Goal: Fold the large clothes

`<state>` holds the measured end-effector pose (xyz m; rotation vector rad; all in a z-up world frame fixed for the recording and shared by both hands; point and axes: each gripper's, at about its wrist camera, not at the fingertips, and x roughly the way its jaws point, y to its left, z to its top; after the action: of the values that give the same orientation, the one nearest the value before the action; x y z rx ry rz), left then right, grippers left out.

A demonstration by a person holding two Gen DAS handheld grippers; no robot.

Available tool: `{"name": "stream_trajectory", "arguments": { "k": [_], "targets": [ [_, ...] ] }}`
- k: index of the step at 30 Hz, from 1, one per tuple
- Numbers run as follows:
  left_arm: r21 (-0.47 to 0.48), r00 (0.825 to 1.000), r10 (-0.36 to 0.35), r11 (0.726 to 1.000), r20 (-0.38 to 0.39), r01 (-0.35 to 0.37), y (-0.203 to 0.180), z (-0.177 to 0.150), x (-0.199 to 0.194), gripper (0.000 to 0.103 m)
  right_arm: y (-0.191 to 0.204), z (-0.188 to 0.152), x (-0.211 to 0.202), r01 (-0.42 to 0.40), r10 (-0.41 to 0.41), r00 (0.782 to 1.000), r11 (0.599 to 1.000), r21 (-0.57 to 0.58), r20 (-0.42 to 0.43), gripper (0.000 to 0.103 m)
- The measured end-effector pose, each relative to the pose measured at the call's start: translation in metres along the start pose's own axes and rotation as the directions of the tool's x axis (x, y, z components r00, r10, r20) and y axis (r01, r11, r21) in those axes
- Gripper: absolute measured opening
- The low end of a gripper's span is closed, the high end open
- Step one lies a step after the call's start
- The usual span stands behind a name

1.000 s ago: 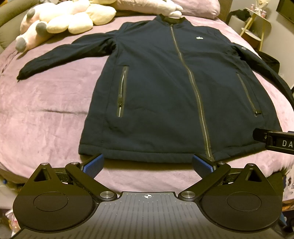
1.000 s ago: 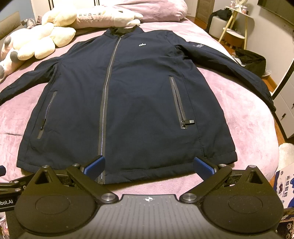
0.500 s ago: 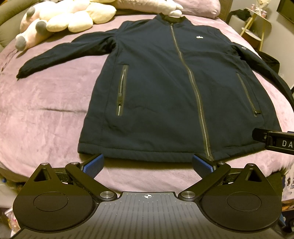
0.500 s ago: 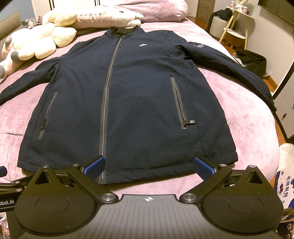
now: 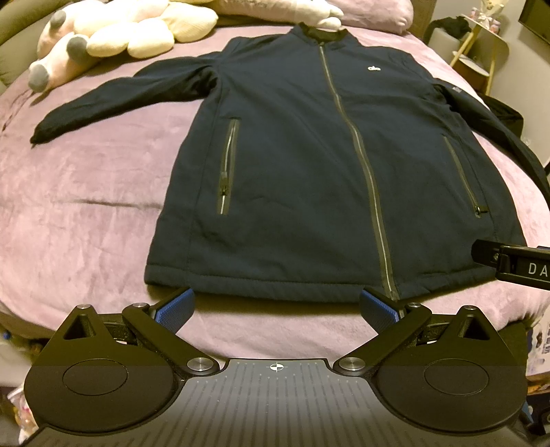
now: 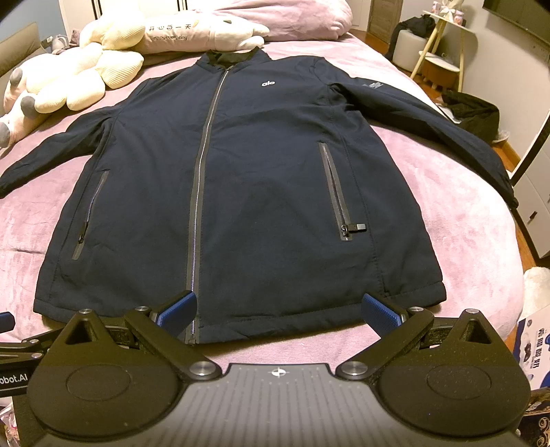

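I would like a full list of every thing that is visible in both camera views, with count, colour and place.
jacket: one, dark navy, zipped, spread flat on the bed, sleeves out
bed cover: one, mauve, under the jacket
plush toys: a pile, cream and pink, at the bed head
pillow: one, mauve, at the bed head
side table: one, pale legs, far right
dark bag: one, black, floor right of bed
left gripper: black, blue pads, open, at the hem
right gripper: black, blue pads, open, at the hem

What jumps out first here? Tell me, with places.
The dark navy jacket dominates: zipped up, spread flat front-up across the pink bedspread, sleeves out to both sides. Cream plush toys lie beyond its collar at the head of the bed. Both the left gripper and right gripper hover open by the hem.
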<state>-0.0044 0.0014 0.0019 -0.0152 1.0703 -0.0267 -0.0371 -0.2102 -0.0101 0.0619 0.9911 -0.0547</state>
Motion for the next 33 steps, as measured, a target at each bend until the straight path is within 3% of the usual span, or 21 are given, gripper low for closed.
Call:
{"name": "stream_trajectory", "arguments": {
  "k": [33],
  "targets": [
    [-0.008, 1.000, -0.002, 1.000, -0.007, 0.002, -0.0002, -0.0035, 0.0019, 0.103, -0.0031, -0.0037, 0.0029, -0.024, 0.024, 1.000, 1.000, 0.016, -0.002, 0.102]
  ]
}}
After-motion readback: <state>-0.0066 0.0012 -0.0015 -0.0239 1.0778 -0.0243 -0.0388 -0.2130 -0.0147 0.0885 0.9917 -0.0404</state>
